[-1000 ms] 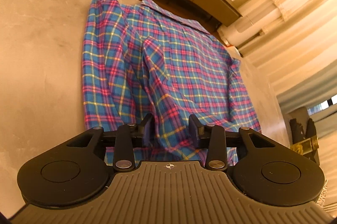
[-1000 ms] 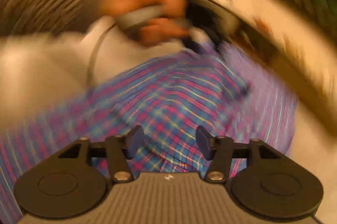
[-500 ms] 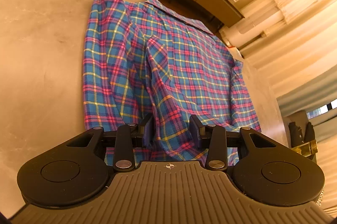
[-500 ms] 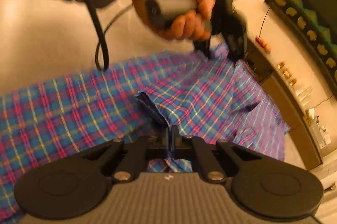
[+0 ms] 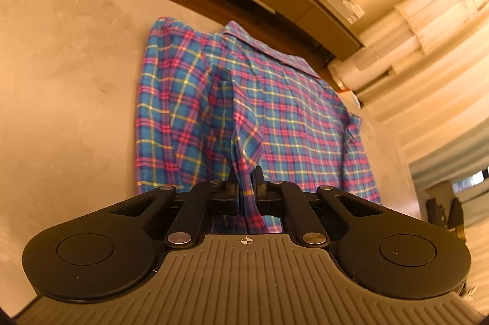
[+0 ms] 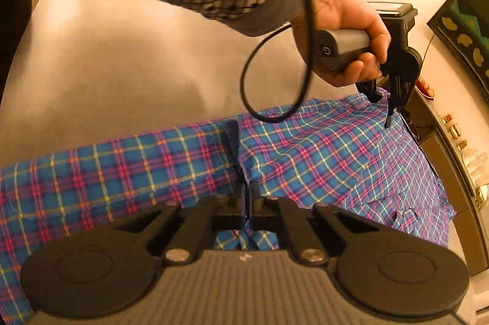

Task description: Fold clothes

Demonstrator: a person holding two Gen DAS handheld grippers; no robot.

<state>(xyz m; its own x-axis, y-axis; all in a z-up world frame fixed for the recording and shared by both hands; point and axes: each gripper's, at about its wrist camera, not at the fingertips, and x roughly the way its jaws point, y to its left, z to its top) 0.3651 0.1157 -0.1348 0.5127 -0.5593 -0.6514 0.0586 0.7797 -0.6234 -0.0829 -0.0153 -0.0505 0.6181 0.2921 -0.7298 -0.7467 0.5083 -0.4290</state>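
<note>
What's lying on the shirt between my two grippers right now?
In the right wrist view, only plaid shirt spans from the right gripper to the left gripper; a black cable dangles over that stretch, seemingly hanging rather than resting on it.

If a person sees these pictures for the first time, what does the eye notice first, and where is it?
First comes the bright plaid shirt, spread on the pale table and filling the middle of both views. Next, both grippers pinch it: the left gripper and the right gripper are each shut on a raised fold. In the right wrist view, a hand grips the other tool at the shirt's far edge.
</note>
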